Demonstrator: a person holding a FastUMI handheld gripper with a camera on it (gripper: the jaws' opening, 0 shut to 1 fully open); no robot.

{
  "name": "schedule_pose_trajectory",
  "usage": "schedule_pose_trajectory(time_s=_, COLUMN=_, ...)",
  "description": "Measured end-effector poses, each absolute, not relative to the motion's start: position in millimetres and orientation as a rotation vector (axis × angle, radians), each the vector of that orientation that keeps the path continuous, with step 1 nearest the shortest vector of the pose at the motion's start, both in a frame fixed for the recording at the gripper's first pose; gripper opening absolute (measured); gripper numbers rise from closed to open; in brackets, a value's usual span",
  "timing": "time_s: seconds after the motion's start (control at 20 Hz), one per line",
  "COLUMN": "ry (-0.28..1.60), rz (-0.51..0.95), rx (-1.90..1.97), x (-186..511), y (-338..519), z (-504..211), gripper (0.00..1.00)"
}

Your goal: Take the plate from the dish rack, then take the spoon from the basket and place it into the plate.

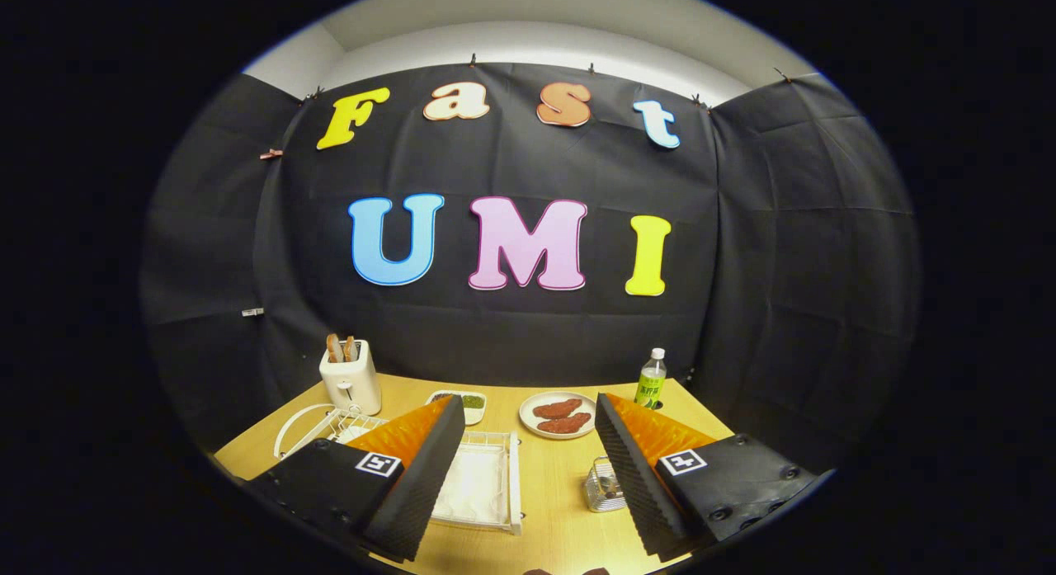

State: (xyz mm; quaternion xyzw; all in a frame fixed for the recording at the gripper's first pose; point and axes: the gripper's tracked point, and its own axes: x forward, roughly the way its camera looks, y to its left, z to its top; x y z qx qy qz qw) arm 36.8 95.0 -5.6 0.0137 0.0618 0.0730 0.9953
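So we had the gripper (528, 468) up over the light wooden table (554, 509), fingers spread wide with nothing between them. The white wire dish rack (483, 484) sat just ahead of the left finger, partly hidden by it, with a white round plate (307, 422) standing at its far left end. The small wire basket (604, 486) was right against the right finger; we couldn't make out the spoon in it. Further back stood a white toaster with bread (350, 377), a small rectangular dish of greens (472, 403), a plate with reddish-brown food pieces (558, 415) and a green-labelled bottle (651, 379).
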Motion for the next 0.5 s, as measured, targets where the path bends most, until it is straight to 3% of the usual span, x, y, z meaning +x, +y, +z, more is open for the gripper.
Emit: schedule_pose_trajectory(time_s=0.5, ry=0.305, rz=0.196, rx=-0.021, x=109, y=183, z=-60, gripper=0.98)
